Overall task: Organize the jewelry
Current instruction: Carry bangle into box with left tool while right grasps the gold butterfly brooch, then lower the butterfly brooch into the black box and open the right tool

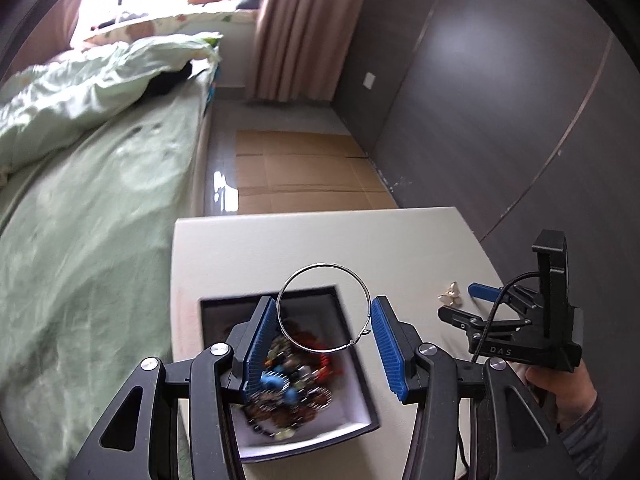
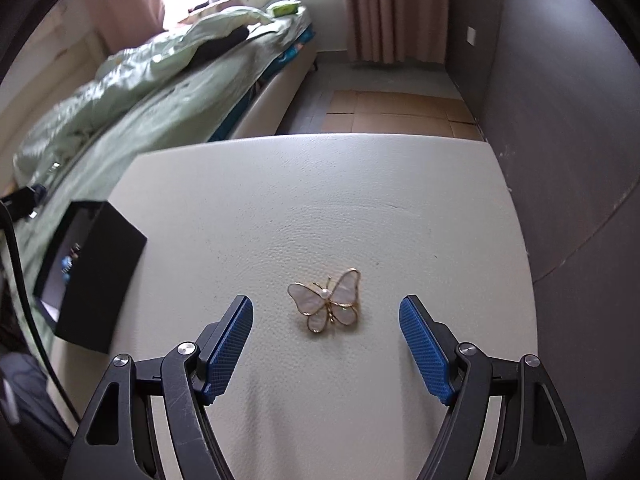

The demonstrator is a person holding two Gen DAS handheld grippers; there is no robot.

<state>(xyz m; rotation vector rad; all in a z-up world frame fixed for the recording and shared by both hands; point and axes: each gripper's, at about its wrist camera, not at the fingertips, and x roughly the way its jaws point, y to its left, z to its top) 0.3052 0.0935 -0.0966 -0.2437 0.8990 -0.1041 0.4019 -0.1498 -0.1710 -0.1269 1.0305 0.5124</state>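
Note:
A thin silver hoop ring [image 1: 324, 307] sits between the blue pads of my left gripper [image 1: 325, 314], touching both, above an open black jewelry box [image 1: 362, 384] holding several beads and bracelets [image 1: 294, 384]. A pearl-white butterfly brooch [image 2: 326, 300] with gold edging lies on the cream table [image 2: 320, 208], between the wide-open fingers of my right gripper [image 2: 326, 316]. The brooch [image 1: 450, 294] and the right gripper [image 1: 476, 300] also show in the left wrist view. The box [image 2: 92, 268] stands at the table's left edge in the right wrist view.
A bed with green bedding [image 1: 80, 220] runs along the table's left side. A dark grey wall [image 2: 580, 160] stands close on the right. Cardboard sheets [image 1: 304, 176] cover the floor beyond the table. Pink curtains [image 1: 304, 28] hang at the back.

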